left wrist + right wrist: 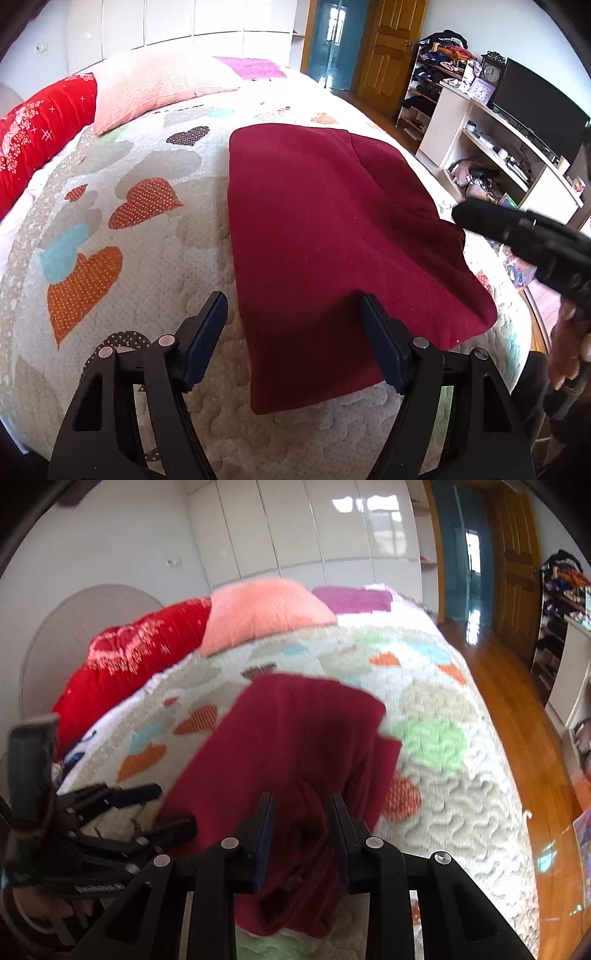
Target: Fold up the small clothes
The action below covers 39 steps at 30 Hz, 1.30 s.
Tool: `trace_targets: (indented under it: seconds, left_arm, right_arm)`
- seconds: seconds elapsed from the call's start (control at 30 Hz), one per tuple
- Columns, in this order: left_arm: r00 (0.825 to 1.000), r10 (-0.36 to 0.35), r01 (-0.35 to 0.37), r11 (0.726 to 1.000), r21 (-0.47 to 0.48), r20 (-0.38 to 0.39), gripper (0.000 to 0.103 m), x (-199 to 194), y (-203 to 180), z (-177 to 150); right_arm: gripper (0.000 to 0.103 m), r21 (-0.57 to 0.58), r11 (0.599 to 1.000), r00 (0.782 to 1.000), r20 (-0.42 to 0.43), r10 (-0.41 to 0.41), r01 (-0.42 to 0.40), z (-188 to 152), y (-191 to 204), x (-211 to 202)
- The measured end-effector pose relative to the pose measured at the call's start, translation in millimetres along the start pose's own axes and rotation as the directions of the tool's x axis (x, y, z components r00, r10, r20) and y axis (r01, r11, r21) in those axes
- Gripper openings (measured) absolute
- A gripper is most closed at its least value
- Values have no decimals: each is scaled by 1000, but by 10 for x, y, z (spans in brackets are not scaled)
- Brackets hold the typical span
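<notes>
The left gripper [291, 325] stands released, its two fingers spread wide at the bottom centre of the left wrist frame, straddling the near left edge of the dark red garment [332, 229] with nothing pinched between them. The right gripper [301, 834], at the bottom centre of the right wrist frame, has its fingers drawn partly together around a bunched fold of the garment, which fills the gap between them; whether they press the cloth I cannot tell. In the left view that gripper shows at the right edge, beside the garment's right border. The garment lies folded in a long shape across the middle of the heart-patterned quilt [122, 229]. Further up sit a pink pillow [155, 88] and a red pillow [40, 125] at the upper left. A wooden door [391, 48] stands at the top right.
</notes>
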State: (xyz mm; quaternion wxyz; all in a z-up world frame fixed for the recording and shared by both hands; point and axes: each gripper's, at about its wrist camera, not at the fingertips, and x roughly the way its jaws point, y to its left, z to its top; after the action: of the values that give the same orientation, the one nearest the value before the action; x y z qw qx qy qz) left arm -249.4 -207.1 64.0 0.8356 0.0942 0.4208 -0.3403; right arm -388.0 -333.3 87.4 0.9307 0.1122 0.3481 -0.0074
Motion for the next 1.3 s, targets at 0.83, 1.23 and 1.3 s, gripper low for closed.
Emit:
trace_targets:
  seconds: [0.83, 1.23, 1.3]
  left_arm:
    - [981, -191, 179, 963, -204, -38, 79, 405, 457, 304]
    - [926, -375, 342, 887, -311, -50, 67, 628, 626, 468]
    - [934, -356, 334, 893, -303, -20, 67, 490, 707, 530]
  right_arm:
    - [74, 262, 964, 999, -3, 37, -35, -95, -599, 466]
    - [48, 321, 928, 979, -10, 204, -190, 79, -571, 881]
    - [47, 304, 927, 974, 15, 226, -220, 175, -517, 817]
